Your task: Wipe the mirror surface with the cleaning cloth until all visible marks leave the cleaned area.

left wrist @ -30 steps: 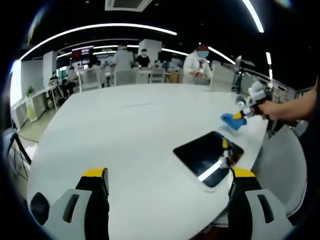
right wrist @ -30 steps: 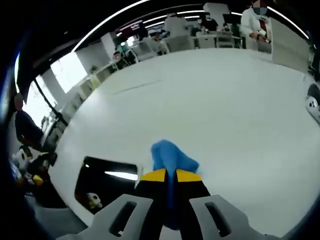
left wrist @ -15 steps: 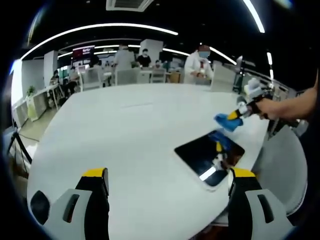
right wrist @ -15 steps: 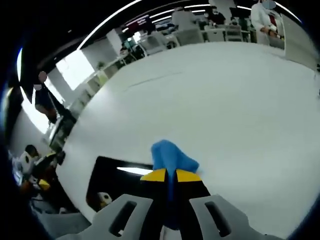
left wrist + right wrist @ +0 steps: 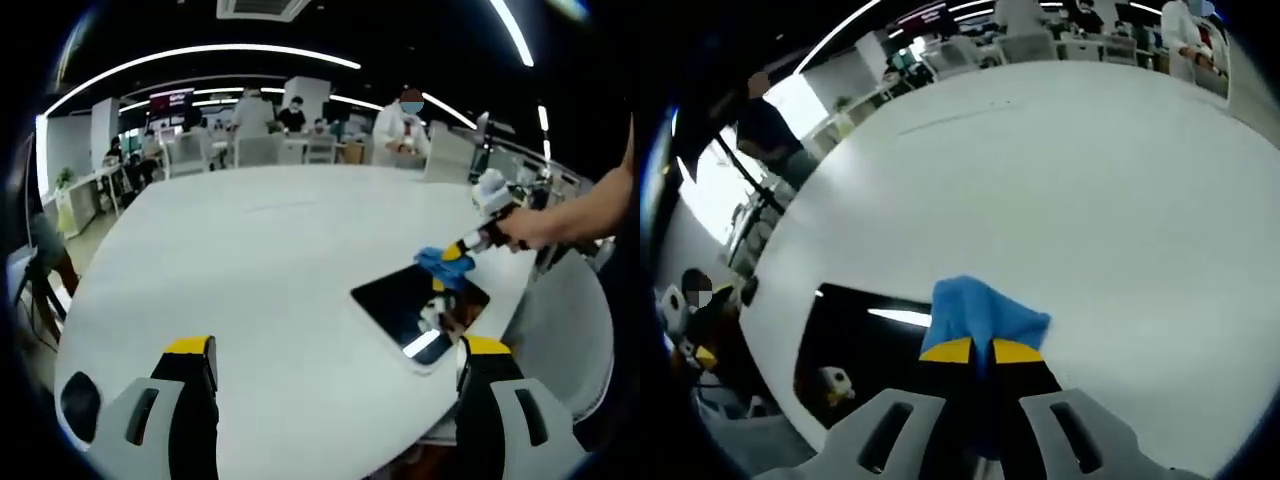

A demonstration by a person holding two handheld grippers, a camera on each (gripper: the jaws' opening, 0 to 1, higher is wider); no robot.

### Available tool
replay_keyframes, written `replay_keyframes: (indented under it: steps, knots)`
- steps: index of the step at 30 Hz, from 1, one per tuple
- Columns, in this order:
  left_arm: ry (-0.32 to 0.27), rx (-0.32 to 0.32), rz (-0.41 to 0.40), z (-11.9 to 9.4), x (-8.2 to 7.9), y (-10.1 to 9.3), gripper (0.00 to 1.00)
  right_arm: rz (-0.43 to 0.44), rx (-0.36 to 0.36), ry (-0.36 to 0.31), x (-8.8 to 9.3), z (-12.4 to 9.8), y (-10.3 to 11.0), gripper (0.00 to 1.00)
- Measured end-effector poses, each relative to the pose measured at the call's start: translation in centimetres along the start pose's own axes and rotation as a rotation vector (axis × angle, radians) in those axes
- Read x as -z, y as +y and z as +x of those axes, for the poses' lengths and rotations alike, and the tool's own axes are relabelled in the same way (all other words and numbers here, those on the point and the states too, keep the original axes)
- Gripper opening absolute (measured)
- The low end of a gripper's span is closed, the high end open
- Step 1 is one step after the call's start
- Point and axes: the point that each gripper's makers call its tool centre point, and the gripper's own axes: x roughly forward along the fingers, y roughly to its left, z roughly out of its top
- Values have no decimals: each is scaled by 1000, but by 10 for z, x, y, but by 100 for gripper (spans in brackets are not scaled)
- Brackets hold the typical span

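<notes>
White table [image 5: 250, 270] carries mirror [image 5: 415, 305]; right gripper [image 5: 973, 350] pinches cloth [image 5: 985, 312].

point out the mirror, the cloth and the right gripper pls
mirror [image 5: 400, 298], left gripper view, on its dark glass.
cloth [image 5: 985, 311], right gripper view, on the blue fold above the jaws.
right gripper [image 5: 985, 352], right gripper view, midway between its yellow tips.

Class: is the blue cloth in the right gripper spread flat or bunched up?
Bunched up. The right gripper pinches the blue cloth between shut jaws, and it bulges as a crumpled wad at the mirror's edge.
</notes>
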Motion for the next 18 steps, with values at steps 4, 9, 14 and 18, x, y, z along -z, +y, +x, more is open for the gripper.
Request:
replay_keyframes:
  steps: [4, 9, 14, 18]
  knots:
    - [5, -4, 0, -1, 0, 4, 100, 55, 5, 25, 1, 1, -2, 1]
    - [4, -1, 8, 0, -3, 5, 100, -8, 32, 23, 1, 1, 0, 1]
    - [10, 5, 11, 1, -1, 4, 100, 4, 24, 24, 2, 3, 9, 0]
    - [7, 6, 9, 2, -2, 4, 100, 13, 16, 32, 0, 6, 16, 0]
